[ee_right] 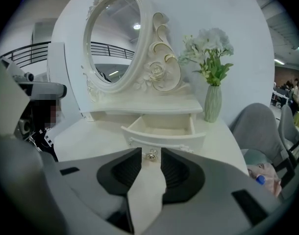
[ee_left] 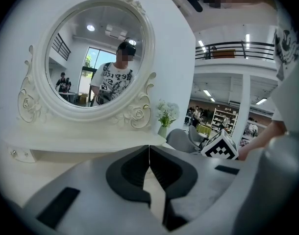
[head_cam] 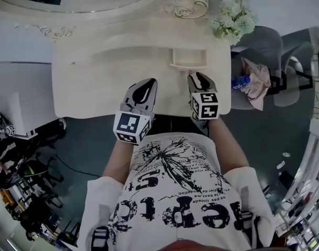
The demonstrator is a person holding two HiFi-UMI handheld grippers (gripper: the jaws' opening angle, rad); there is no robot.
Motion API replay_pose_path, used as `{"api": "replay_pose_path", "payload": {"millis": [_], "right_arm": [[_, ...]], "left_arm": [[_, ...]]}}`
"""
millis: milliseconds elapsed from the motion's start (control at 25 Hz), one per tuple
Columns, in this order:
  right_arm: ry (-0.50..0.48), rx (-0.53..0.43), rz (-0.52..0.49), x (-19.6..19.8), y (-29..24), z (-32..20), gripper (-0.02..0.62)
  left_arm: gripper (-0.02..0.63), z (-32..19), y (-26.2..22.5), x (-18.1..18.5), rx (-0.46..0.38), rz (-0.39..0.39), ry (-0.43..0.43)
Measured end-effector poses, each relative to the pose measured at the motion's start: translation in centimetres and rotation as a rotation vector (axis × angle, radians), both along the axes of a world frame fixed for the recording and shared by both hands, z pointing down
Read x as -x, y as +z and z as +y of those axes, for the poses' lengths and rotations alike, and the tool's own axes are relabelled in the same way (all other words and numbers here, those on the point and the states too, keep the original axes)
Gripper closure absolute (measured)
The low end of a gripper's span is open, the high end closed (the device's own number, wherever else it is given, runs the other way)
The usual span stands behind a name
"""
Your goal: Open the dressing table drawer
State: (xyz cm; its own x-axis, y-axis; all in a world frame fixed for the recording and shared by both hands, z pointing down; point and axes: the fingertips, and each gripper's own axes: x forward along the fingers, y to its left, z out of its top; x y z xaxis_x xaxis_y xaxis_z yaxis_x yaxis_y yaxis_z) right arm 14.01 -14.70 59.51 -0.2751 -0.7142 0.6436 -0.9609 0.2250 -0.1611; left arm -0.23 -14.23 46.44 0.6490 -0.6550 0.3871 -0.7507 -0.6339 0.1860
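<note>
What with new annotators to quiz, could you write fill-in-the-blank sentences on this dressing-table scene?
1. The drawer is ___, not closed.
2. The left gripper has its jaws ___, with nothing between them.
3. The right gripper has parted jaws, with the drawer's ___ showing between them.
Missing words: open; shut; knob.

You have bright, even indoor light; the white bench [head_cam: 97, 82] nearly washes out, and ceiling lamps glint in the mirror [ee_left: 98, 58]. Both gripper views bulge fisheye-style, with black corners. Your head view darkens at lower left.
</note>
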Motion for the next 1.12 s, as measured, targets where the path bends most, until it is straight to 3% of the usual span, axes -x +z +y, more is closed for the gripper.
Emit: {"api": "replay_pose_path", "payload": {"millis": [160,320,840,1120], "right_arm": [[-0.015,-0.071,-0.013,0.0,-3.9,-0.3,0.469],[-0.006,-0.172,-0.032,-0.4,-8.6,-1.7,0.545],[-0.001,-0.53,-0.022,-1.7,-21.4,-4.3,0.578],[-0.004,-0.562,-0.057,-2.0,-22.4,-4.2,0.578]], "left_arm": [[0.588,-0.7,-1.1,-0.3,-0.024,0.003,0.0],[0.588,-1.7,-2.7,-0.6,-0.058,0.009,-0.004],[0.588,-5.2,-8.8,-0.7,-0.201,0.034,-0.035],[0.588,-5.7,-10.4,-0.9,-0.239,0.043,-0.031]]}}
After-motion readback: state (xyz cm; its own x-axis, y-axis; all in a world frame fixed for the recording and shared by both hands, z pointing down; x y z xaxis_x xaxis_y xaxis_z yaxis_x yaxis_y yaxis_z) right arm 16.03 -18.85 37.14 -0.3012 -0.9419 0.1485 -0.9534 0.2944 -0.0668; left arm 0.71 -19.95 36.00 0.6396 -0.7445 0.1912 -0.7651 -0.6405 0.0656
